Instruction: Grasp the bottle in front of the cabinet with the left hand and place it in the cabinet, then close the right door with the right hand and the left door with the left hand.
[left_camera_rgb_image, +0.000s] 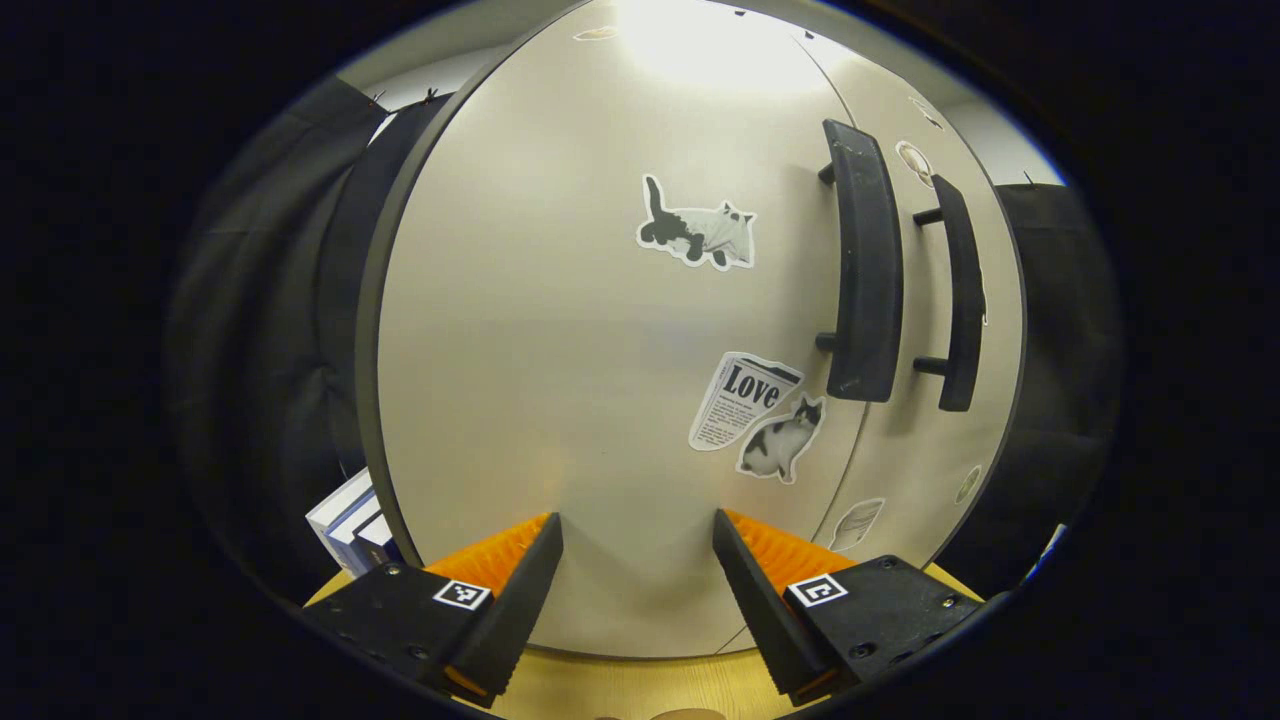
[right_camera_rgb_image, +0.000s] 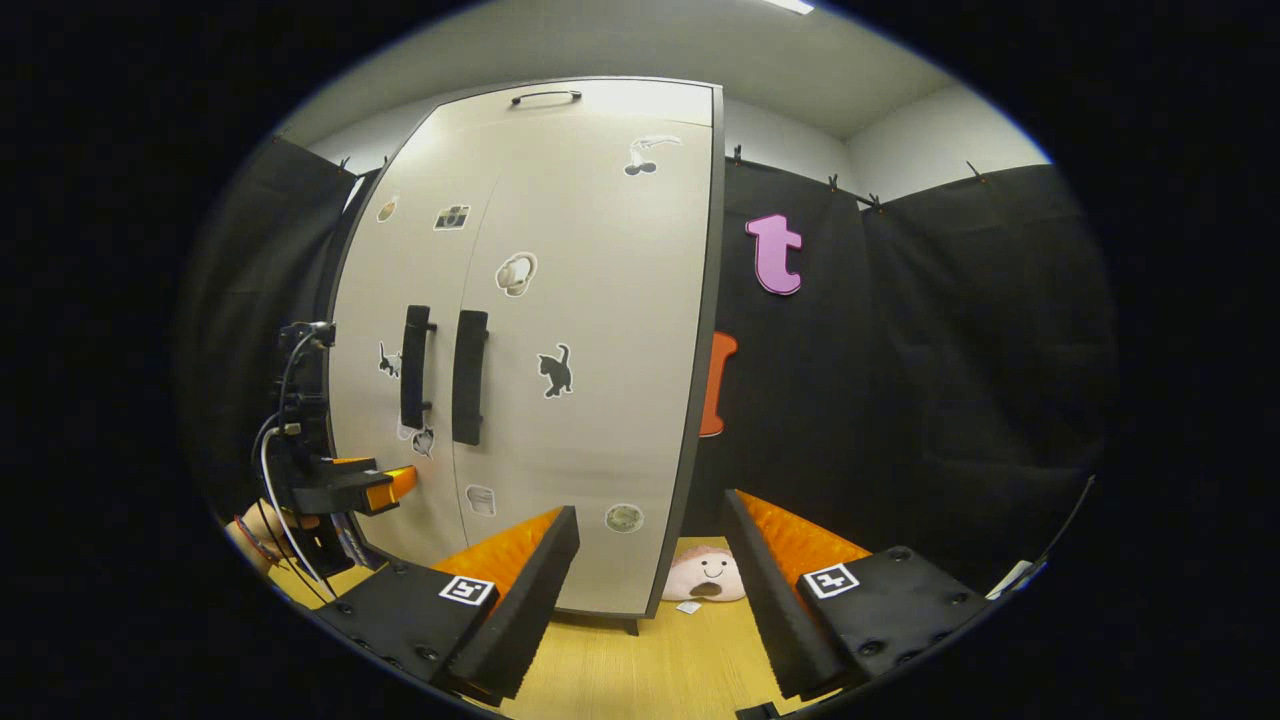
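The pale cabinet stands with both doors shut, stickers scattered over them. Its two black handles sit side by side where the doors meet. In the left gripper view my left gripper is open, with nothing between its fingers and the tips very close to the lower part of the left door. The right gripper view shows the whole cabinet with its handles, and my left gripper held by a hand at the left door's lower edge. My right gripper is open and empty, back from the right door.
The cabinet stands on a wooden tabletop. A small plush toy with a face lies by the cabinet's right corner. White and blue boxes sit to the cabinet's left. Black cloth walls surround the booth.
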